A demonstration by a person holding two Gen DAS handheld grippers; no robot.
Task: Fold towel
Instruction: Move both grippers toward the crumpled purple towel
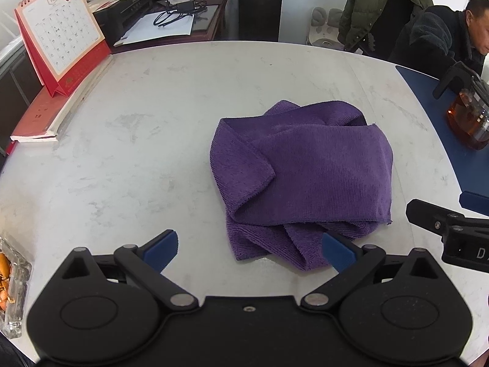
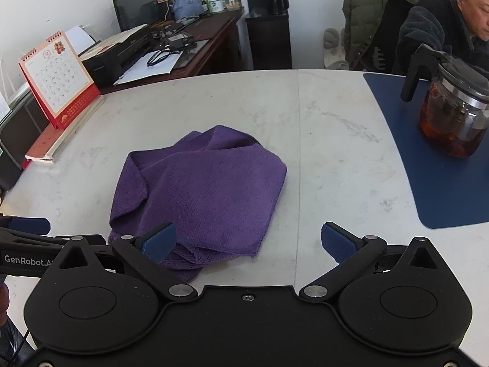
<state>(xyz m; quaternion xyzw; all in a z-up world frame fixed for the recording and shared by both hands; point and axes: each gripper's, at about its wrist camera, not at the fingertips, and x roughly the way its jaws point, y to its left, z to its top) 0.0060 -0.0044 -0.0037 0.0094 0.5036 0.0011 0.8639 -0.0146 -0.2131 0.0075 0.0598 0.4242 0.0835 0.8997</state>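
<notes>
A purple towel [image 1: 305, 171] [image 2: 201, 189] lies bunched and loosely doubled over on the white marble table [image 1: 152, 140] [image 2: 336, 153]. My left gripper [image 1: 249, 250] hovers open at the towel's near edge, its right blue pad [image 1: 336, 252] over the cloth's near corner, nothing held. My right gripper [image 2: 247, 241] is open too, its left pad [image 2: 160, 243] above the towel's near side and its right pad [image 2: 336, 243] over bare table. Each gripper shows at the edge of the other's view: the right gripper's body [image 1: 452, 229] and the left gripper's body [image 2: 27, 244].
A red desk calendar [image 1: 61, 33] [image 2: 58, 79] and a red book [image 1: 49, 113] stand at the table's left. A blue mat [image 2: 443, 177] on the right holds a glass teapot [image 2: 452, 116]. A glass ashtray [image 1: 12, 290] sits near left. A person [image 2: 443, 30] sits at the far right.
</notes>
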